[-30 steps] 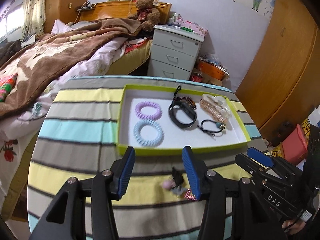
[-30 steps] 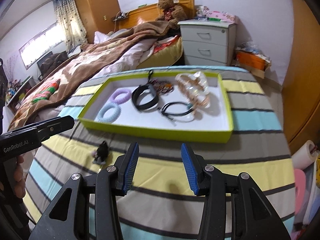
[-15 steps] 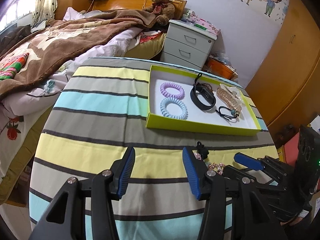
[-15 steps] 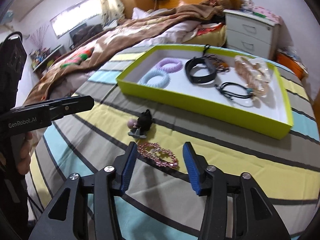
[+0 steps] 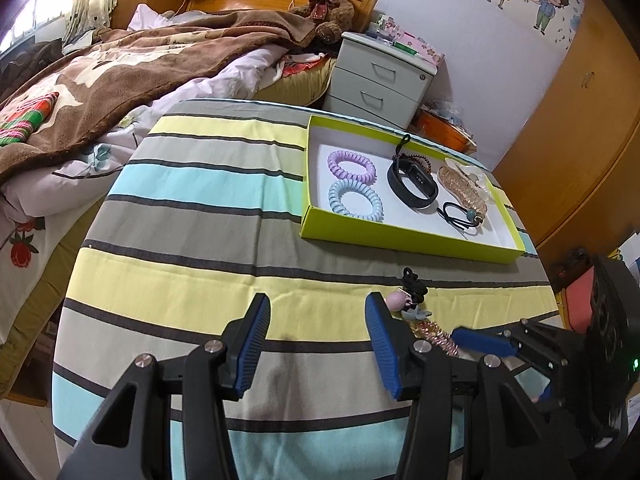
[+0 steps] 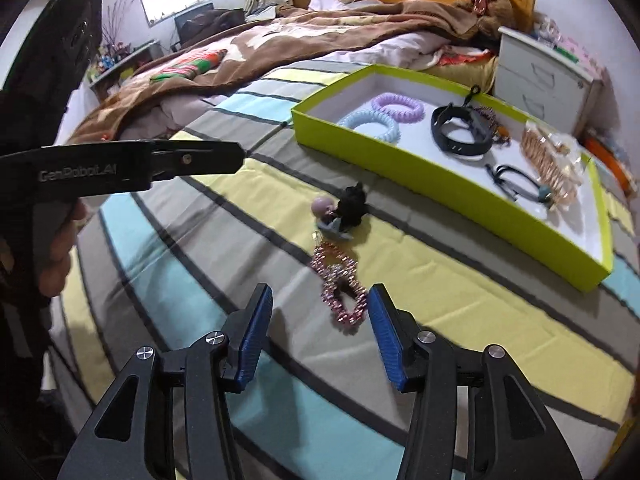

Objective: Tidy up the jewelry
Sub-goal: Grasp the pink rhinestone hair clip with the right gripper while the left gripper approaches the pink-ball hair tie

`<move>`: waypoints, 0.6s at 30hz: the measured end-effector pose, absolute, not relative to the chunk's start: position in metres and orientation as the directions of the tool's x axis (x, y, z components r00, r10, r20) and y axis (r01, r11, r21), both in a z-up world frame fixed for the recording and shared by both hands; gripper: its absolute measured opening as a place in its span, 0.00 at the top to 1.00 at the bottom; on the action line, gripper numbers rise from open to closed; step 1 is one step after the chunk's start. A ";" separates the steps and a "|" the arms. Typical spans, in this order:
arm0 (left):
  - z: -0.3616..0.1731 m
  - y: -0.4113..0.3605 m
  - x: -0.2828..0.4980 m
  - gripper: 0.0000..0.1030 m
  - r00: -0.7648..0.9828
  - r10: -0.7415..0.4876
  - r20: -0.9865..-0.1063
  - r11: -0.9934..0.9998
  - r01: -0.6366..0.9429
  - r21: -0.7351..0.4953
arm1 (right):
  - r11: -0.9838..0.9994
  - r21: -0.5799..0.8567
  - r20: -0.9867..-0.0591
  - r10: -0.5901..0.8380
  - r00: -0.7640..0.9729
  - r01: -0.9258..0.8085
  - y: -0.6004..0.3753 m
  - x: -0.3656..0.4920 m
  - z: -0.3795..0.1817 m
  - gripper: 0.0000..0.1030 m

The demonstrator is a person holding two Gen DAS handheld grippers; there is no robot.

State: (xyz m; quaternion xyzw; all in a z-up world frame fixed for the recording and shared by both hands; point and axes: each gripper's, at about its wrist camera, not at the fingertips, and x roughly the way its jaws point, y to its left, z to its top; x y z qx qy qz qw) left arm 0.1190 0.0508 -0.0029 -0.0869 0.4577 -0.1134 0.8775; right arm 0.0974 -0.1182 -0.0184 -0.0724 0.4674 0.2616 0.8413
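The pink bracelet [image 6: 340, 284] is seen just ahead of the right gripper [image 6: 320, 332] — spread wide, empty — long axis running away from the fingers.

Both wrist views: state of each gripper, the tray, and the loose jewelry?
Left gripper: open, nothing between the fingers.
Right gripper: open, fingers either side of the pink bracelet's near end, not gripping.
Pink bracelet: flat on the striped cloth, outside the tray.
Black hair tie: on the cloth.
Green tray: open, lidless.

A home bedroom: unmade bed [image 5: 120, 72], teddy bear [image 5: 328, 8], bedside drawers [image 5: 380, 80].
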 end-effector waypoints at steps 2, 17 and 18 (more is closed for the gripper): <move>-0.003 0.051 0.119 0.50 0.555 -0.280 -0.784 0.959 0.119 -0.258 | 0.865 0.116 -0.829 0.354 0.432 -0.487 -0.118 0.101 -0.021 0.51; -0.003 0.051 0.115 0.50 0.550 -0.281 -0.786 0.958 0.119 -0.259 | 0.882 0.025 -0.826 0.284 0.488 -0.471 -0.105 0.100 -0.023 0.56; -0.003 0.050 0.115 0.50 0.550 -0.280 -0.787 0.959 0.119 -0.258 | 0.882 0.026 -0.824 0.285 0.489 -0.471 -0.105 0.099 -0.023 0.62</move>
